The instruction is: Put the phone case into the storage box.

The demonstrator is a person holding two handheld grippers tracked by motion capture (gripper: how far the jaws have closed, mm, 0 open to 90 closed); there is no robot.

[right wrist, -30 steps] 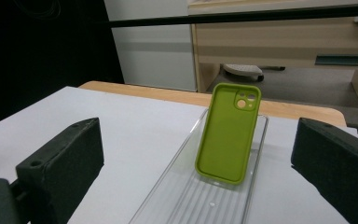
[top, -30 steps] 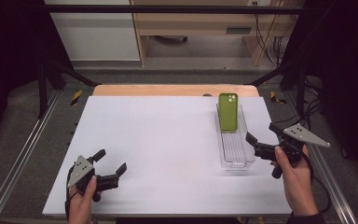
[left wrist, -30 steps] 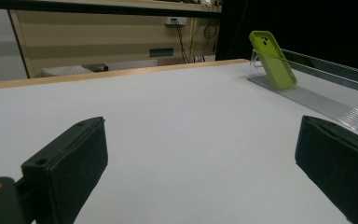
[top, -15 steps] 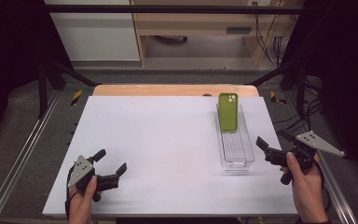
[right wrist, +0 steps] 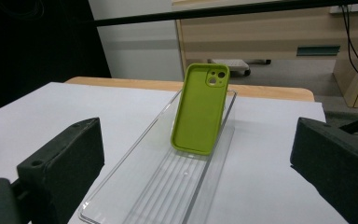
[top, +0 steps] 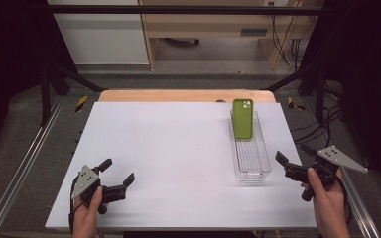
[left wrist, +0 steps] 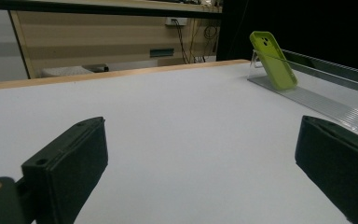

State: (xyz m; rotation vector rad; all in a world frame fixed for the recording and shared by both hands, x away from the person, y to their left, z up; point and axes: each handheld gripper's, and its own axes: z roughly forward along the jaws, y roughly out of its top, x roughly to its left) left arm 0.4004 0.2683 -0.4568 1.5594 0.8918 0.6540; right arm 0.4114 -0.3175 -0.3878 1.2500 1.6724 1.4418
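Note:
A green phone case point(top: 242, 118) point(right wrist: 199, 108) point(left wrist: 273, 60) leans upright against the far end of a clear plastic tray point(top: 251, 161) point(right wrist: 168, 186) point(left wrist: 326, 105) on the right half of the white table point(top: 178, 148). My right gripper point(top: 293, 159) point(right wrist: 200, 177) is held open just off the tray's near right corner, jaws pointing along the tray, nothing between them. At the table's near left corner my left gripper point(top: 117, 172) point(left wrist: 200, 177) rests open and empty, far from the tray.
A wooden strip point(top: 178, 95) runs along the table's far edge. Metal rails point(top: 25, 163) flank both sides, with cables point(top: 327, 119) on the floor at the right. A light cabinet and wooden desk point(top: 203, 29) stand beyond the table.
My right gripper has drawn back from over the tray's near end to the right and toward the table's near edge. The left gripper and the phone case have not moved.

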